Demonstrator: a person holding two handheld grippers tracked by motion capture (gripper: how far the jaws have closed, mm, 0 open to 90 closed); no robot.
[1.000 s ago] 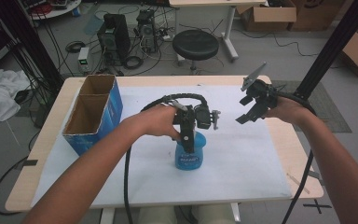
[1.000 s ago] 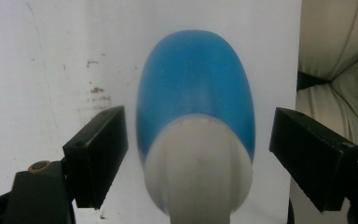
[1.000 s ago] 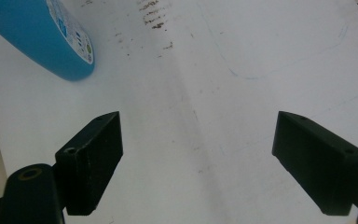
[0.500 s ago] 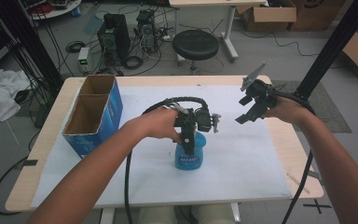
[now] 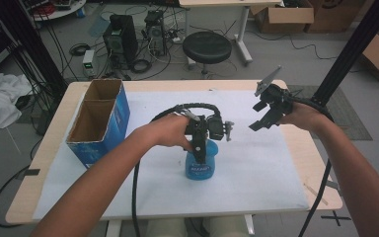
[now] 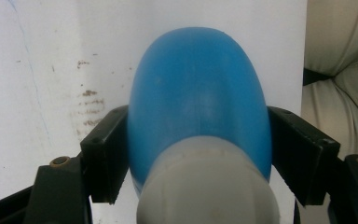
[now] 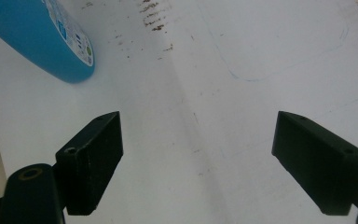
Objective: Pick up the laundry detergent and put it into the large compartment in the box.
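A blue plastic bottle (image 5: 201,168) with a pale neck stands upright on the white sheet near the table's middle. My left gripper (image 5: 200,148) comes down on it from above. In the left gripper view both black jaws press against the sides of the bottle (image 6: 198,93), so the left gripper (image 6: 209,154) is shut on it. My right gripper (image 5: 262,118) hangs open in the air over the right part of the table. Its jaws stand wide apart with nothing between them (image 7: 198,154), and the bottle (image 7: 32,37) lies off to their upper left.
A blue-sided open cardboard box (image 5: 96,118) with two compartments stands at the table's left. A white sheet (image 5: 256,168) covers most of the wooden table (image 5: 321,168). Behind the table are a black stool (image 5: 207,47), computer cases and cables on the floor.
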